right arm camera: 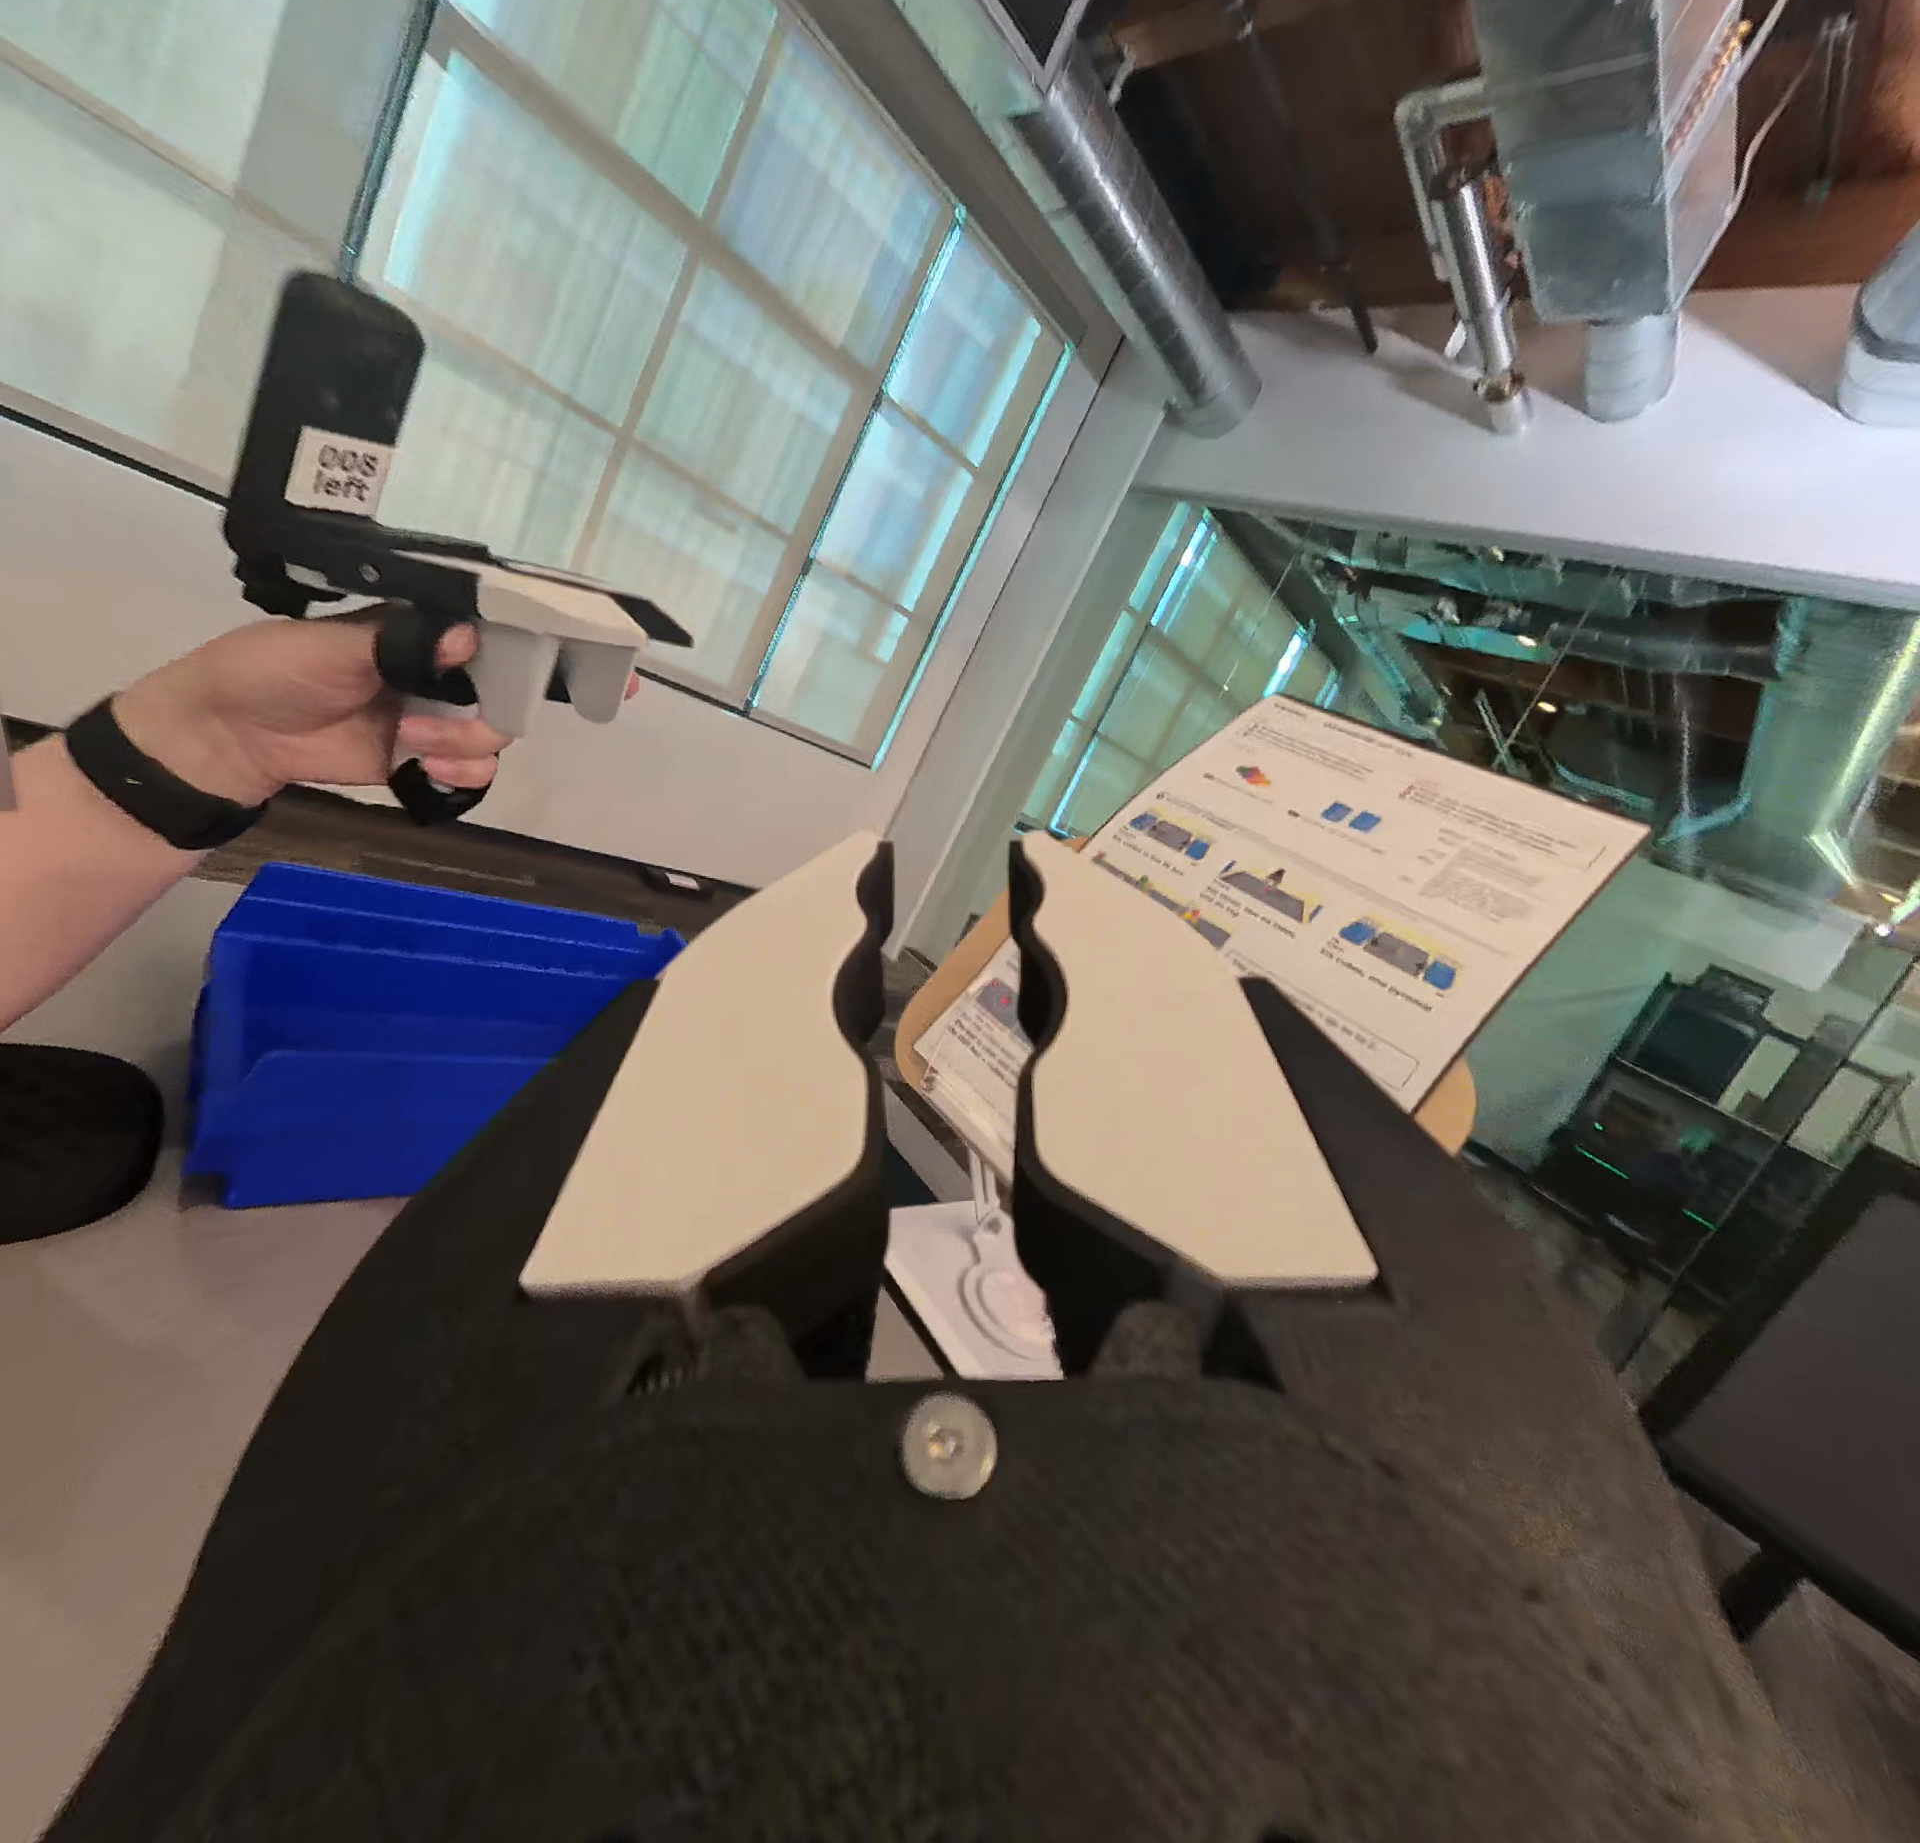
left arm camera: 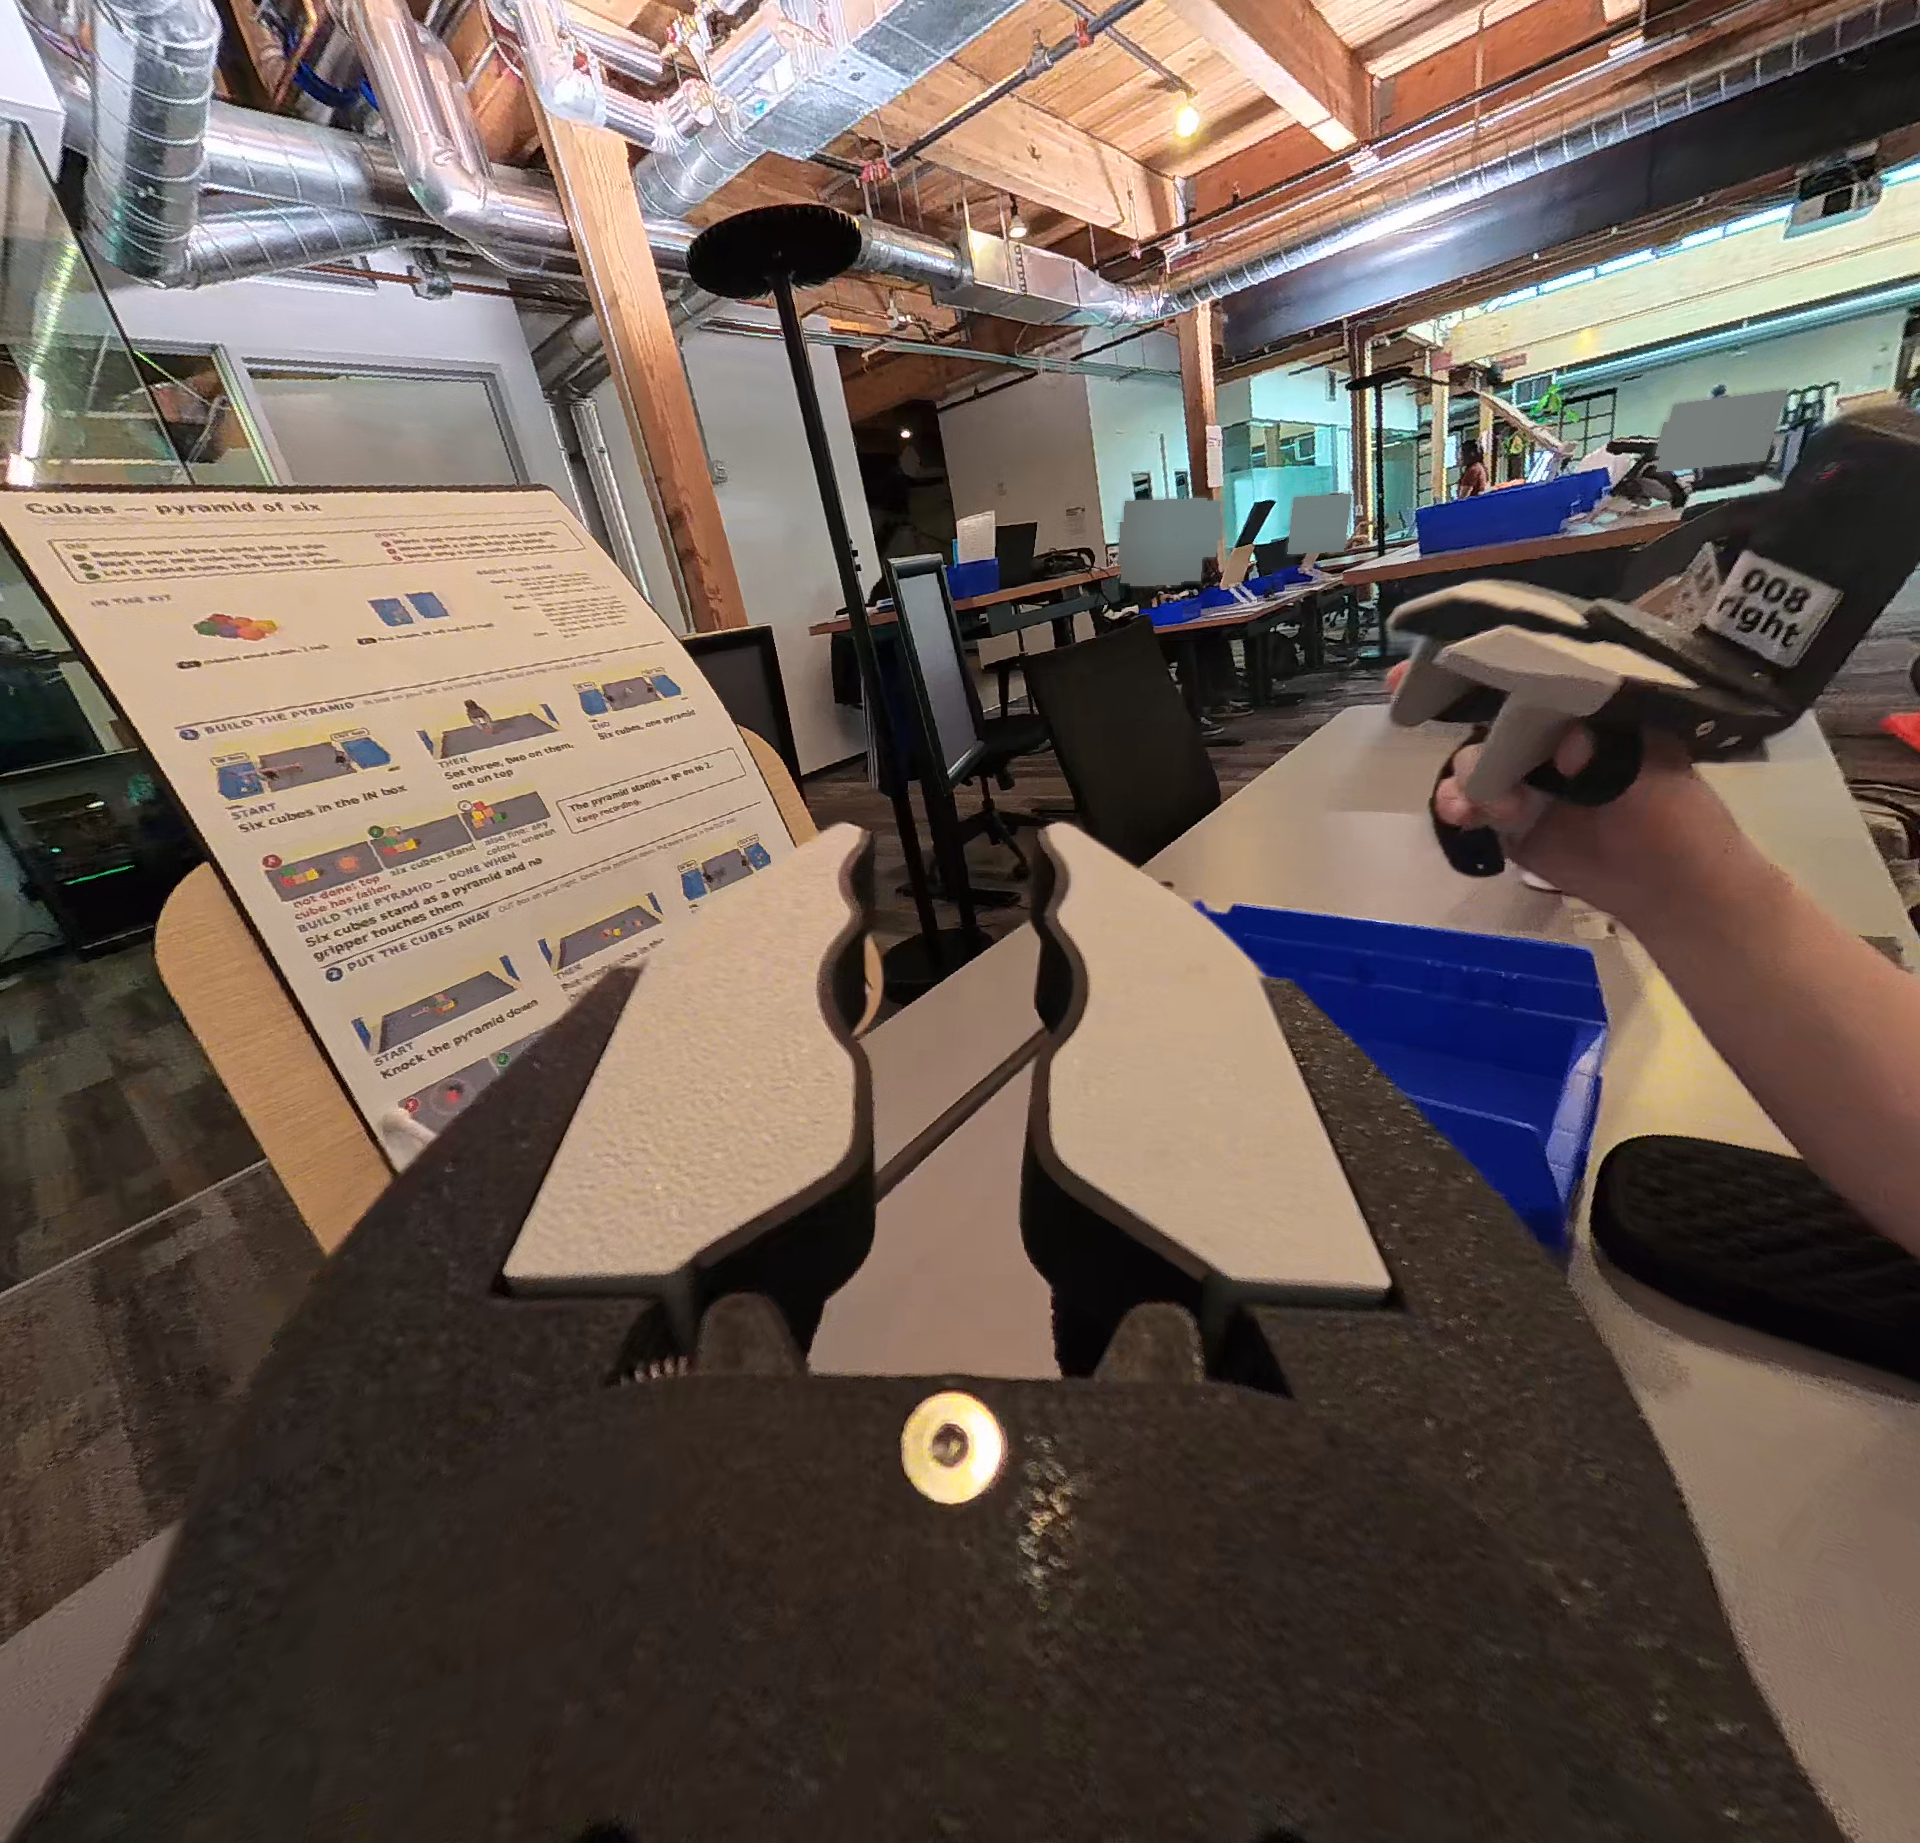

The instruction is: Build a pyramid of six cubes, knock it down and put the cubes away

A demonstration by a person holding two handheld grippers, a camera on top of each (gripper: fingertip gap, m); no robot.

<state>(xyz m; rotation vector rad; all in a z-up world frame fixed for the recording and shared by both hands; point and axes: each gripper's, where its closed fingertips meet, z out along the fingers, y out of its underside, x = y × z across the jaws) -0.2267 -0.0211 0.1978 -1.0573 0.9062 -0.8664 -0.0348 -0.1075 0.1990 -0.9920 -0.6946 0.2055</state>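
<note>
Left claw above blue bin

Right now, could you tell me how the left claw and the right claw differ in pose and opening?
The left claw is roughly level, aimed past the instruction board; the right claw is rolled, so its view tilts strongly. The left claw's gap looks slightly wider than the right claw's. Both are open, empty and raised off the table, each near a blue bin.

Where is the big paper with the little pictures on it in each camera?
Left wrist view: the instruction sheet stands at the left, propped on a wooden board, behind the left gripper.
Right wrist view: it is right of centre, tilted, behind the right gripper.
Shared landmark: a blue bin on the table.
</note>
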